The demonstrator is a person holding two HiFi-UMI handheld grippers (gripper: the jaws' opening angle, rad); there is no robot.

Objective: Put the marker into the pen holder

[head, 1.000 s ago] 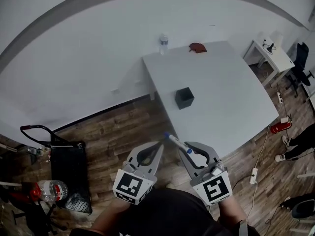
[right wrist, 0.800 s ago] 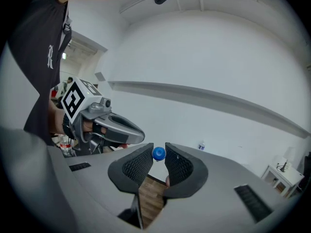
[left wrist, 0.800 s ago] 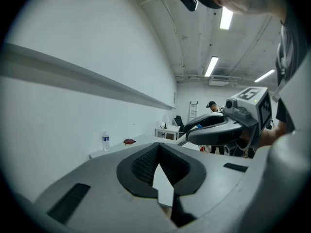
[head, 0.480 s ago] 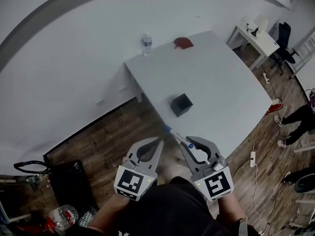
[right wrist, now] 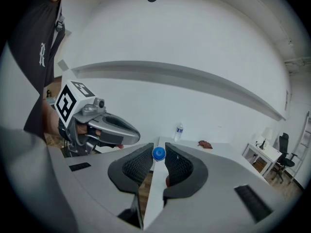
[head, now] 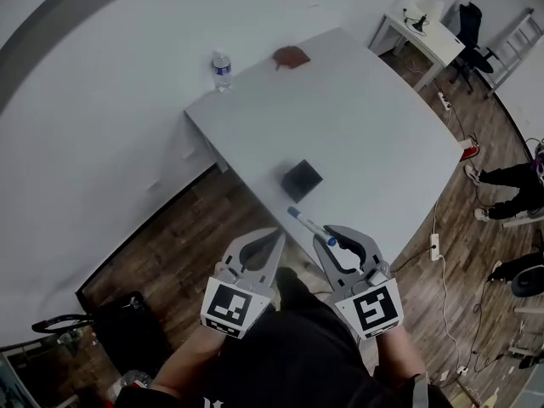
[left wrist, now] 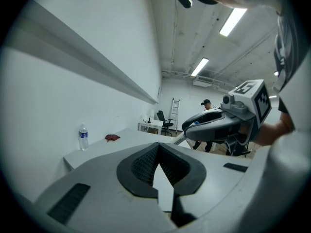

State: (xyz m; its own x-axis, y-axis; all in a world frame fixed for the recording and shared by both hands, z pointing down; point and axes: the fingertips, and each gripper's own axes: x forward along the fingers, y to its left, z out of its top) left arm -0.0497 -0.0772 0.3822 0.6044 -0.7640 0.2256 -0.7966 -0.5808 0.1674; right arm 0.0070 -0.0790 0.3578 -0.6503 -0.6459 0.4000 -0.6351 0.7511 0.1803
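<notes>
Marker (head: 309, 225) carried nearer the pen holder (head: 302, 179), now above the surface's (head: 374, 117) near edge.
Fingers of my right gripper (right wrist: 158, 155) grasp it; my left gripper (left wrist: 159, 152) stays clenched, empty.

Sparse office-like workroom: bare white walls (head: 102, 100), wood floor (head: 170, 228), large white surface (head: 365, 134), office chair (head: 473, 22), ladder (left wrist: 175, 113), strip ceiling lights (left wrist: 237, 21).

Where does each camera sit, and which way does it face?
Head view: on the person's head, facing down at table, pen holder, left gripper, right gripper, own torso.
Left gripper view: rides that gripper, looks along shut jaws over the table; right gripper shows.
Right gripper view: rides that gripper, looks along jaws clamping the marker; left gripper shows.
Shared: both gripper views see the water bottle.
</notes>
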